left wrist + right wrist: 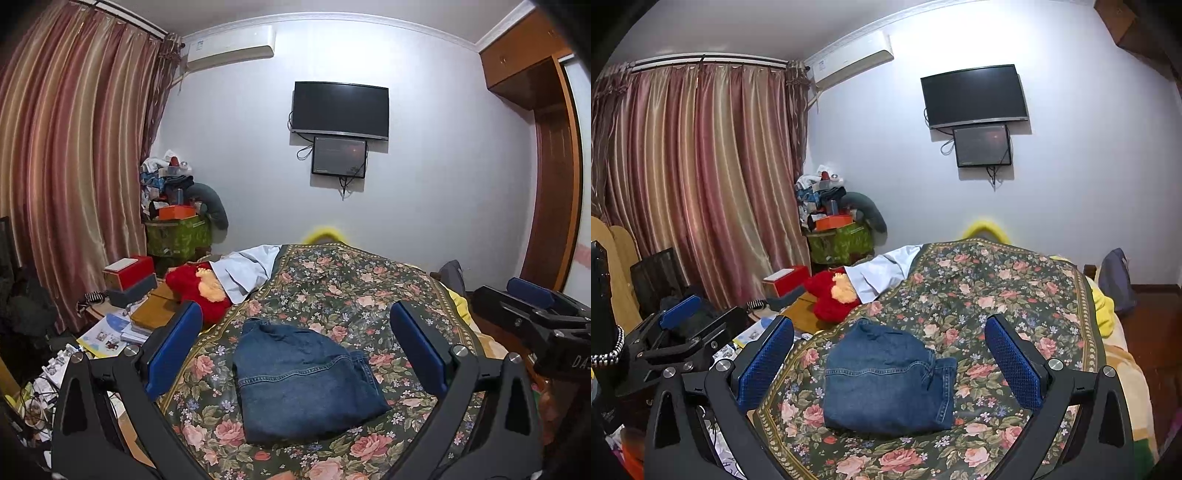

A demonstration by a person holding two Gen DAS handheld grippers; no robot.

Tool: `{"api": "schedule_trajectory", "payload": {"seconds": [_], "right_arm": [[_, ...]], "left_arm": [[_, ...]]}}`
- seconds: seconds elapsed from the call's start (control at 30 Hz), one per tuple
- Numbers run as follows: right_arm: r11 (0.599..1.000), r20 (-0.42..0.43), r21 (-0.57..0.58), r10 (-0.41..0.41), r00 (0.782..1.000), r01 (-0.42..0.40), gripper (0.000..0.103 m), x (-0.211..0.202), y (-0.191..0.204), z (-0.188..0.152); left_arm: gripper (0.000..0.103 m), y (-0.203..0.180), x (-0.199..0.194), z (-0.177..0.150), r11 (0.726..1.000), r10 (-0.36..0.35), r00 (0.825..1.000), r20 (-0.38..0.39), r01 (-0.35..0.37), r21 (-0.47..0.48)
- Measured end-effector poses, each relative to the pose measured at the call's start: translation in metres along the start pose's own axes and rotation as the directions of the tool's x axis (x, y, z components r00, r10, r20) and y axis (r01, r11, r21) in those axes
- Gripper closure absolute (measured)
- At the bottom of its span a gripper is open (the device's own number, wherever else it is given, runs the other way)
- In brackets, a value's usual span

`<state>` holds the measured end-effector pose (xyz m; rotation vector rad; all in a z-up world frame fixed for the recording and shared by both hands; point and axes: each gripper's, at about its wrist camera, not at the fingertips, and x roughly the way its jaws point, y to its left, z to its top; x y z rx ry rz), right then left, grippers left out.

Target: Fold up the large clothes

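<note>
On floral bedspread (332,288) | folded denim jeans (306,384) (stitched, squarish) | untouched

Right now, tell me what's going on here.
A person is folding clothes on a bed with a handheld claw in each hand. The jeans lie folded into a compact bundle on the floral bedspread. Both the left claw and the right claw are open, raised above the bundle and holding nothing. The fold looks finished, or nearly so. A red plush toy lies at the bed's left edge.
</note>
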<state>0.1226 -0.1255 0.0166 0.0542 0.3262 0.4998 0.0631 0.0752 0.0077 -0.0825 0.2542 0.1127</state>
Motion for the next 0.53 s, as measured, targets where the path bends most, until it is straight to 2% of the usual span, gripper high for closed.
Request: {"api": "schedule_trajectory", "payload": {"seconds": [0.53], "right_arm": [[1.0,0.001,0.014,-0.01,1.0,0.01,0.0,0.0007,-0.0006,-0.0014]], "left_arm": [[0.0,-0.0059,-0.0001,0.0012,1.0,-0.018,1.0,0.0,0.018,0.015]]}}
